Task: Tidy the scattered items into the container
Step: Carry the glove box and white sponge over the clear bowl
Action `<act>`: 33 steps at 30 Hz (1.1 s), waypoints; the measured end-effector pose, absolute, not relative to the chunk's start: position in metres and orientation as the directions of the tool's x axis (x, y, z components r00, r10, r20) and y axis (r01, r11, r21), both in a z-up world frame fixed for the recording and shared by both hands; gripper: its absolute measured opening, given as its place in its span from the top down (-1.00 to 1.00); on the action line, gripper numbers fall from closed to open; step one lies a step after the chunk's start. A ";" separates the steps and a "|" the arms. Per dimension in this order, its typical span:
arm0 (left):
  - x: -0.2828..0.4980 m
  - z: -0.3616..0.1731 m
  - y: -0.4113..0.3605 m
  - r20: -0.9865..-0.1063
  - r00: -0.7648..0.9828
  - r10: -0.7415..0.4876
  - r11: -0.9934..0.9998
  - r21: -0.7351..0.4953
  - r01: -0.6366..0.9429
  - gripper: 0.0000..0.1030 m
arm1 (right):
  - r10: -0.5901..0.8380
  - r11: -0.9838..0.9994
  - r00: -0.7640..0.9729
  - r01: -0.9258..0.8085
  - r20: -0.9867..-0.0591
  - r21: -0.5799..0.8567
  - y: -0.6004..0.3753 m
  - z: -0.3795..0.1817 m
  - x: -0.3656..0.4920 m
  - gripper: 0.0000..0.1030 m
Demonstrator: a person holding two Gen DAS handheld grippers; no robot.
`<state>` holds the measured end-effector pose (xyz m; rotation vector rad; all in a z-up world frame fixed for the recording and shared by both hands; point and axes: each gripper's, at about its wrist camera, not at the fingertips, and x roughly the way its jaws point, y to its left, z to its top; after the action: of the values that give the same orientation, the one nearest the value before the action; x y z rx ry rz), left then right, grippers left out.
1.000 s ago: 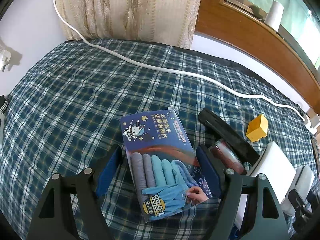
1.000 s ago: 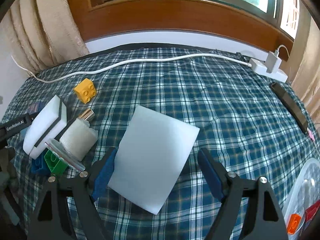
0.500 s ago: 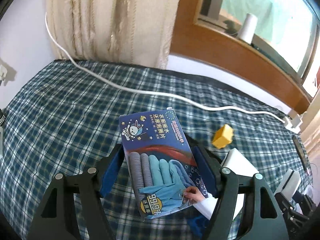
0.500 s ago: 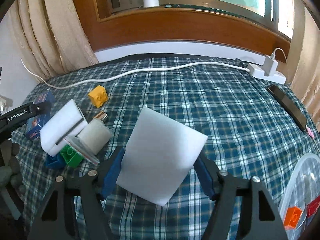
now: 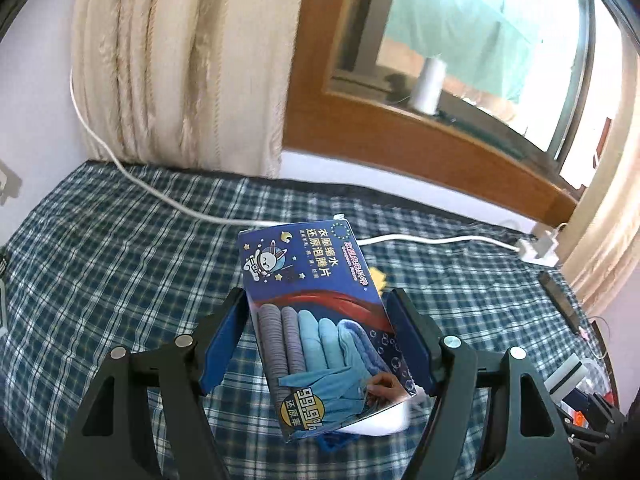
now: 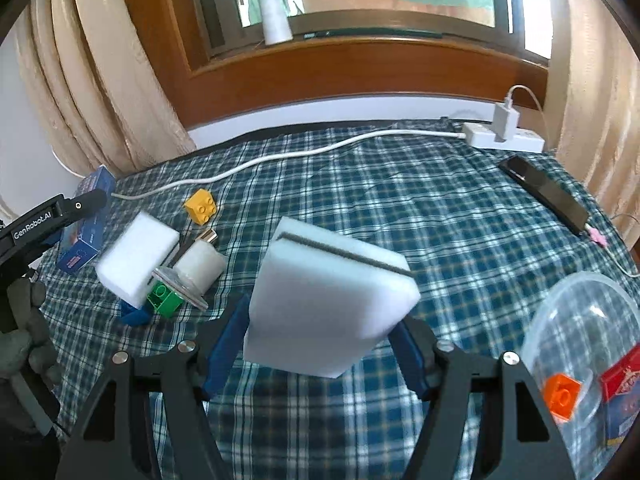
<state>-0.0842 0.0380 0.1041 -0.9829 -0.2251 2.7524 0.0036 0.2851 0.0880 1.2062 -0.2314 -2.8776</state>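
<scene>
Left tongs (image 5: 320,344): clamped on blue box (image 5: 316,320), now lifted off the plaid bed (image 5: 100,272). Right tongs (image 6: 320,334): lately narrowed, clamped on white sponge (image 6: 324,296), raised from flat to tilted. Clear container (image 6: 580,328): right, just beside. Yellow brick (image 6: 201,211): beyond, unmoved.

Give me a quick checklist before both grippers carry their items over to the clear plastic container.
1. Left gripper clamps the blue printed cardboard box, lifted off the cloth: ok.
2. Right gripper, whose jaws have just been closing, clamps the white foam sponge: ok.
3. Clear plastic container open, with room beside the orange toy brick: ok.
4. Checked cloth between sponge and container free of obstacles: ok.
5. Grip firmness on the tilted sponge: cannot tell.
</scene>
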 end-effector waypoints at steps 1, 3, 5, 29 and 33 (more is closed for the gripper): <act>-0.080 0.108 0.040 -0.596 -0.762 0.254 -0.965 -0.214 -0.154 -0.44 | -0.068 -0.988 -0.705 -0.050 -0.706 0.145 0.289 0.090 0.007 -0.39; -0.076 0.114 0.044 -0.584 -0.768 0.263 -0.962 -0.214 -0.166 -0.44 | -0.072 -0.985 -0.706 -0.059 -0.704 0.161 0.297 0.094 0.014 -0.39; -0.069 0.119 0.050 -0.575 -0.767 0.286 -0.956 -0.223 -0.190 -0.44 | -0.071 -0.982 -0.708 -0.075 -0.702 0.175 0.307 0.098 0.022 -0.39; -0.006 0.126 0.175 -0.616 -0.651 0.443 -0.887 -0.197 -0.417 -0.45 | 0.098 -0.928 -0.709 -0.320 -0.699 0.194 0.433 0.108 0.099 -0.39; 0.002 0.123 0.199 -0.629 -0.617 0.473 -0.865 -0.197 -0.462 -0.45 | 0.100 -0.917 -0.689 -0.343 -0.717 0.202 0.452 0.102 0.102 -0.39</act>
<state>0.0020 0.1992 0.1234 -0.9543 -0.0215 2.4353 0.1017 0.4519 0.1025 1.2781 -0.5535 -3.0877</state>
